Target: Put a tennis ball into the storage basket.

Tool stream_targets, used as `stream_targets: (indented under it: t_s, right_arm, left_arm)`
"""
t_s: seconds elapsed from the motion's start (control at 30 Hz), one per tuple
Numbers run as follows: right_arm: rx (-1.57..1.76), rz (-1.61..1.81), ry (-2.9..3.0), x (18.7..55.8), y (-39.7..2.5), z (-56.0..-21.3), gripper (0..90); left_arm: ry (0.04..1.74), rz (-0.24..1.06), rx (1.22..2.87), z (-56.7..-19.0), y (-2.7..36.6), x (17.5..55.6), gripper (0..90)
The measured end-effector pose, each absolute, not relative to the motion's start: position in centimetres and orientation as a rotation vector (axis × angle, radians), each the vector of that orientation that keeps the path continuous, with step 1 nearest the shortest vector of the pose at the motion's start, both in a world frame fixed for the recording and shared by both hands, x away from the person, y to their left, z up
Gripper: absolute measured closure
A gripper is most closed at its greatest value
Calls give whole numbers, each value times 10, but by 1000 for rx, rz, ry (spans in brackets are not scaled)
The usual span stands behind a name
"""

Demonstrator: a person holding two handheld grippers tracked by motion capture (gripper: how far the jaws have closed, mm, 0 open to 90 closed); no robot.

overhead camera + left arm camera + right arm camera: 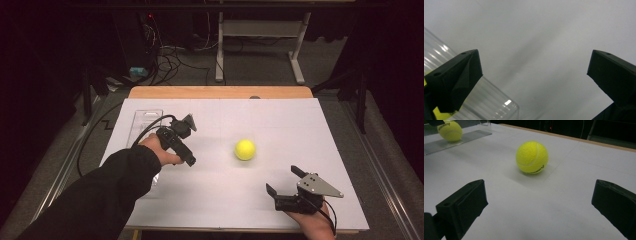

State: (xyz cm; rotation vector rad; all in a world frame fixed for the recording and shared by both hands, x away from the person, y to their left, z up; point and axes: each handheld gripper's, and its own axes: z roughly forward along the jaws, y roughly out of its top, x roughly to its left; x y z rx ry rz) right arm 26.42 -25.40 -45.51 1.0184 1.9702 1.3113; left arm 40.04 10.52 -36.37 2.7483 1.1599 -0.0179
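Two grippers work over the white table [280, 112], and both stand with their jaws wide apart, holding nothing. The right gripper [283, 181] sits near the person's edge of the table, pointed at a yellow tennis ball [245, 149] that lies loose in the open middle, well apart from it. From the right gripper view the ball [532, 157] rests straight ahead between the two black jaws but some way beyond them. The left gripper [189, 145] hovers by a clear plastic tray [146, 116] at the far left, and a second ball [450, 130] sits on that tray in the right gripper view; in the left gripper view a ribbed clear edge [486, 100] lies just under its left jaw.

My guess is the right hand goes for the loose ball next. The danger is plain: a round ball on a smooth sheet rolls at the lightest nudge, so a jaw tip that touches one side first would knock it away toward the far edge. Closing off-centre would squeeze it out forward. The left gripper, so close to the light tray, could also shove it and unsettle the ball there.
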Motion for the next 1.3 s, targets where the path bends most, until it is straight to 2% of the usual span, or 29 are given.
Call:
stream_targets:
  t_s: [0.3,0.57,0.8,1.07,1.3]
  right_arm:
    - [1022,1315,1980,270,-247,-455,0]
    - [1037,1312,1999,284,-232,-451,0]
    - [1037,1255,2038,314,-209,-444,0]
    - [1077,1165,2100,354,-186,-452,1]
    - [1149,1091,2164,382,-170,-464,55]
  left_arm:
    - [1088,11,2745,-364,92,376,7]
    - [1089,-6,2753,-369,97,369,7]
    - [1098,-7,2748,-370,100,368,7]
    - [1098,-12,2759,-373,100,366,7]
    - [1090,-19,2769,-374,99,367,7]
